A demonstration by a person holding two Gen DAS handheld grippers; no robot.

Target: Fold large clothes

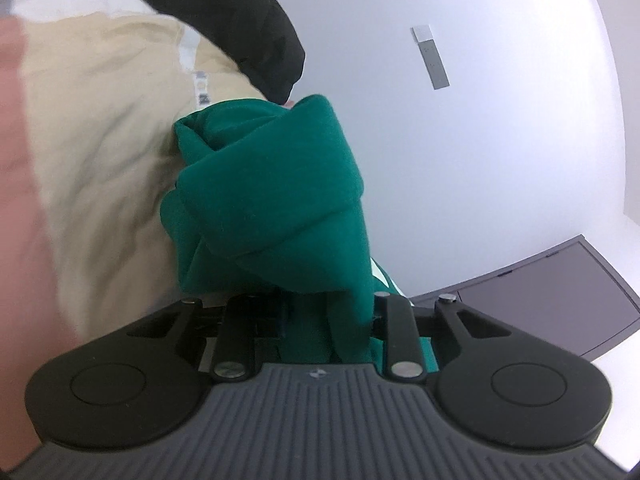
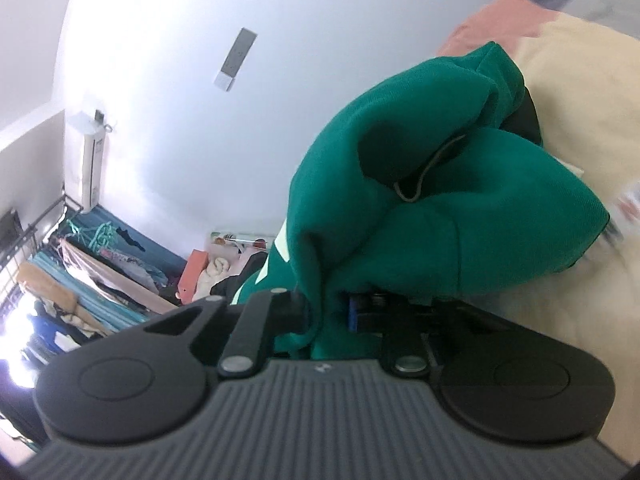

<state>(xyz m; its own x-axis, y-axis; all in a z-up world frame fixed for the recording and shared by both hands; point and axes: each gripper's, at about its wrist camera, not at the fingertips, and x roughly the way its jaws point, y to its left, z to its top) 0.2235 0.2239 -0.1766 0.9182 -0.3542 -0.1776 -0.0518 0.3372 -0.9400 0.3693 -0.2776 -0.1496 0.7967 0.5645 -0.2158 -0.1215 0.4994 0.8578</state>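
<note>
A dark green garment [image 1: 272, 184] with pale mint stripes hangs bunched in thick folds right in front of the left wrist camera. My left gripper [image 1: 316, 304] is shut on it; cloth fills the space between the jaws and covers the fingertips. In the right wrist view the same green garment [image 2: 420, 184] bulges over my right gripper [image 2: 332, 304], which is also shut on a fold of it, fingertips hidden under the fabric. Both views are tilted, and the garment is lifted off the beige bedding [image 1: 100, 140].
Beige bedding [image 2: 580, 100] and a pink cloth [image 1: 16, 160] lie beside the garment. A black padded garment [image 1: 264, 28] hangs over the top. A white wall with a grey plate [image 1: 430, 58], a dark cabinet [image 1: 560, 300] and a cluttered clothes rack [image 2: 100, 260] stand beyond.
</note>
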